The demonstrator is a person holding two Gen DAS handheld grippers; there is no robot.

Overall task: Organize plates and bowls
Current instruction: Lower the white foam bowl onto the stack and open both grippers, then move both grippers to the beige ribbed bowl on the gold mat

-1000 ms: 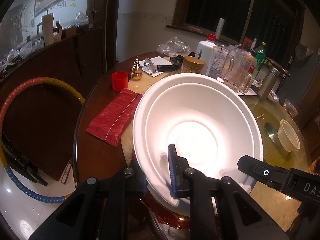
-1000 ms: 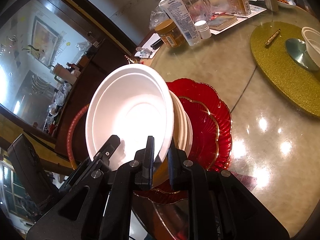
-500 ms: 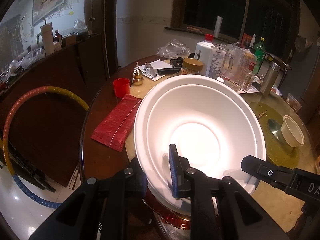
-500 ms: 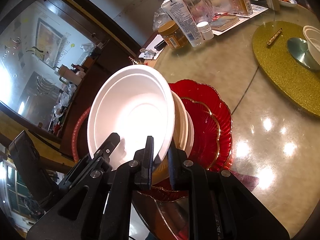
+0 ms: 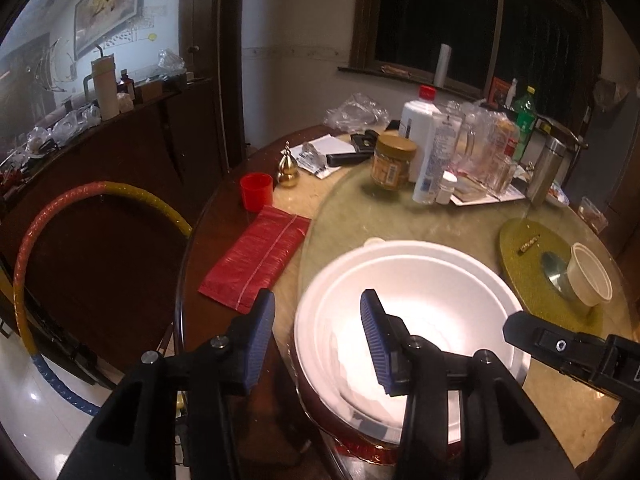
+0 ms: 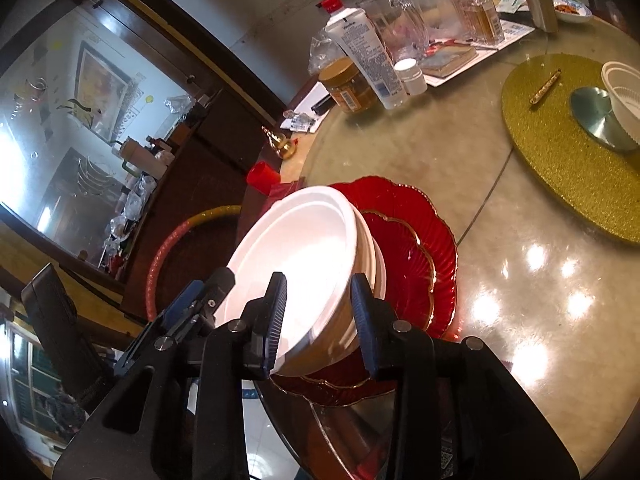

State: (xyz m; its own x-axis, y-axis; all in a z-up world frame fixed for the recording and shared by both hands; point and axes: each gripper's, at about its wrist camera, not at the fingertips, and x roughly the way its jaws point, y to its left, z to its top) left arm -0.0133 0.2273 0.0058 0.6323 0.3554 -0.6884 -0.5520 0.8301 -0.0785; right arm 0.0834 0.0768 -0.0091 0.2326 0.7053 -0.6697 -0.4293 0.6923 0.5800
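Stacked white foam bowls [image 5: 416, 320] [image 6: 296, 264] sat on scalloped red glass plates [image 6: 412, 248] near desk [image 6: 520, 272] edge. Left hand-held gripper [image 5: 318, 338] & right hand-held gripper [image 6: 320, 318] both spread open w/ bowl rim between fingers, not clamped.

Bowls [image 6: 304, 264] sit on stacked plates [image 6: 416, 264]; pouch [image 5: 256, 256] lies left of them.

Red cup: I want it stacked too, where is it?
In the left wrist view, the red cup stands at the table's far left edge, between the gold ornament and the red pouch.
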